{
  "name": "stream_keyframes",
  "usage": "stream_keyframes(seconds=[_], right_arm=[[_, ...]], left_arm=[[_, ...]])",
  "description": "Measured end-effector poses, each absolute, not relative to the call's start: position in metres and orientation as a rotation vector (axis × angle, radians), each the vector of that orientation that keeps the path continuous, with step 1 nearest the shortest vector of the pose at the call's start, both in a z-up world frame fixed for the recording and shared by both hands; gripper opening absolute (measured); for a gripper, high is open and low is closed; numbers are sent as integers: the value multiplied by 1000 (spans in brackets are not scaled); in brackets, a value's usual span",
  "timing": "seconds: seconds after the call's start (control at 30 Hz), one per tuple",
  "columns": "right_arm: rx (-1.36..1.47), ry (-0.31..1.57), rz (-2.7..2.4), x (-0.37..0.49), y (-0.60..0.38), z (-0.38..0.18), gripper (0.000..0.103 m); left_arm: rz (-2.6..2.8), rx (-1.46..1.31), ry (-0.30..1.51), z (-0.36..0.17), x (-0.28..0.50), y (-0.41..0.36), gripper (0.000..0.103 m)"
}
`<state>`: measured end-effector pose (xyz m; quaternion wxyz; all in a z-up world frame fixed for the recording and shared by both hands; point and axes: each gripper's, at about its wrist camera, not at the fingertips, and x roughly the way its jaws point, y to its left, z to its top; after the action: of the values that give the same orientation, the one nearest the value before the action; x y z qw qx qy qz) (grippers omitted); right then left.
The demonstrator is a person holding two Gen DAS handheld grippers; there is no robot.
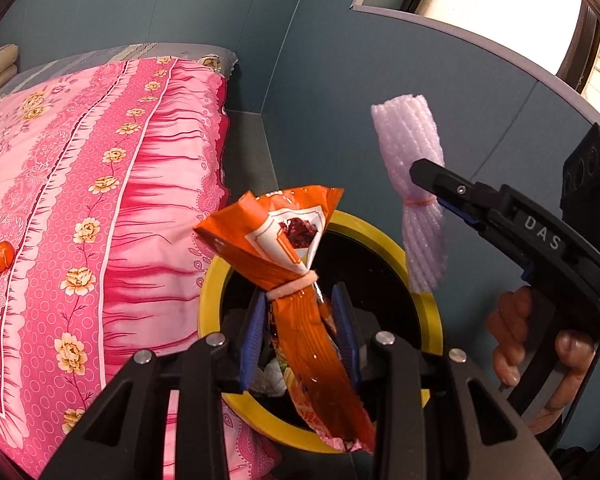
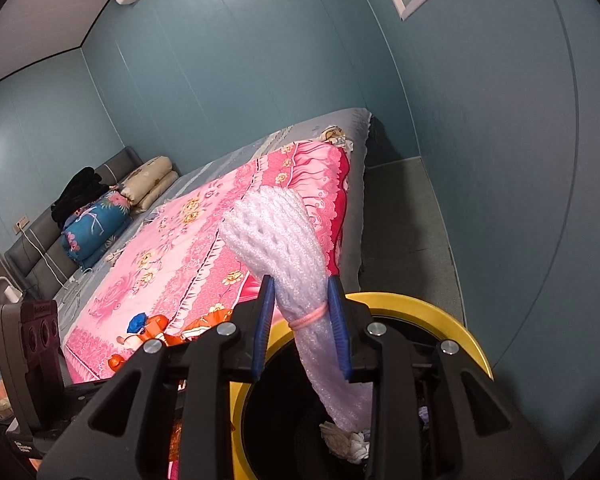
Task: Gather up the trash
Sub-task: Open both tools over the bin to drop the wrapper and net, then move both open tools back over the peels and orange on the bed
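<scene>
In the left wrist view my left gripper [image 1: 300, 290] is shut on an orange snack bag [image 1: 284, 240] tied with a pink rubber band. It holds the bag above the mouth of a black bin with a yellow rim [image 1: 212, 292]. To the right, a person's hand [image 1: 540, 352] holds my right gripper [image 1: 424, 188], shut on a white foam net sleeve [image 1: 408, 136] at its pink band. In the right wrist view the foam net sleeve [image 2: 276, 228] fills the gap between the blue pads [image 2: 338, 332] of the right gripper [image 2: 301, 280]. Its lower end hangs over the bin rim [image 2: 440, 312].
A bed with a pink floral cover [image 1: 80, 160] runs along the bin's left side; a small orange item [image 1: 0, 256] lies on it. Crumpled white paper [image 2: 348, 440] lies inside the bin. Pillows [image 2: 152, 180] are stacked at the headboard. A blue-grey wall [image 2: 500, 160] stands close behind the bin.
</scene>
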<state>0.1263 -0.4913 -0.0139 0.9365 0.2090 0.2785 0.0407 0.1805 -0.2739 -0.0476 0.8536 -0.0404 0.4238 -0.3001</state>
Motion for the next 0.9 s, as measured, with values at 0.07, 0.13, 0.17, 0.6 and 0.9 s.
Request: stream_keyframes(seconds=[0.07,0.13,0.17,0.6,0.9], right_arm=[[440,575,81,128,-495,-17,30],[448,579,72,129,-496,-18,30],[456,581,70,130,-498,-18,31],[491,558,49,134,-507,-17,56],[462,540,116,146,-485,-9,63]], left_arm=[[-634,-87,889,-47,179,-273,34],[-624,-98,889,-46,179,-270,44],[-618,-109,887,-45,179,-268,50],[-509,-186,851,-39,186,-225,74],[-421,-234,819,-36,191,-180,80]])
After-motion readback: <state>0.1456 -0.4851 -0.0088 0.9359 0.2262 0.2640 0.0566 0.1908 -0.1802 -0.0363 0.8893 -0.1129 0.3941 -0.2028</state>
